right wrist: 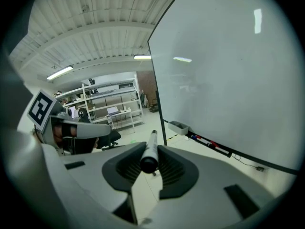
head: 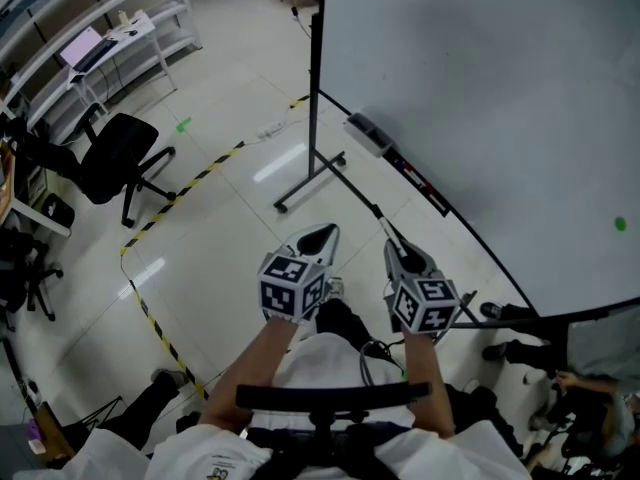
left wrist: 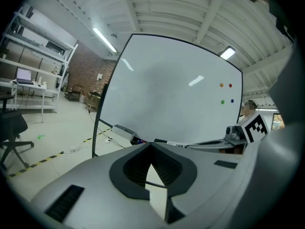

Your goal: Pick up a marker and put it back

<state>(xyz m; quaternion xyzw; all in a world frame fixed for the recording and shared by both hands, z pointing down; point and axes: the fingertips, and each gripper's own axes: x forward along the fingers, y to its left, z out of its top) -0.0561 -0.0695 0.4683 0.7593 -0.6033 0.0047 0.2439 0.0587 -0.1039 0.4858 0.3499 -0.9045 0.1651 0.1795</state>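
Observation:
My right gripper (right wrist: 151, 146) is shut on a marker (right wrist: 149, 154) with a grey barrel and a black end, which sticks out forward between the jaws. In the head view the right gripper (head: 402, 253) points toward the whiteboard (head: 480, 98) and its low tray (head: 420, 180), where other markers (right wrist: 209, 143) lie beside an eraser box (right wrist: 178, 127). My left gripper (head: 322, 233) hovers beside it on the left. Its jaws meet at the tip (left wrist: 151, 146) with nothing between them. The whiteboard (left wrist: 167, 94) fills the left gripper view.
The whiteboard's stand foot (head: 310, 183) rests on the floor ahead. Left of it are a black office chair (head: 115, 158), white shelving with a laptop (head: 90, 48) and a yellow-black tape line (head: 170, 203). Coloured magnets (left wrist: 226, 86) dot the board. Another person (head: 590, 388) sits at lower right.

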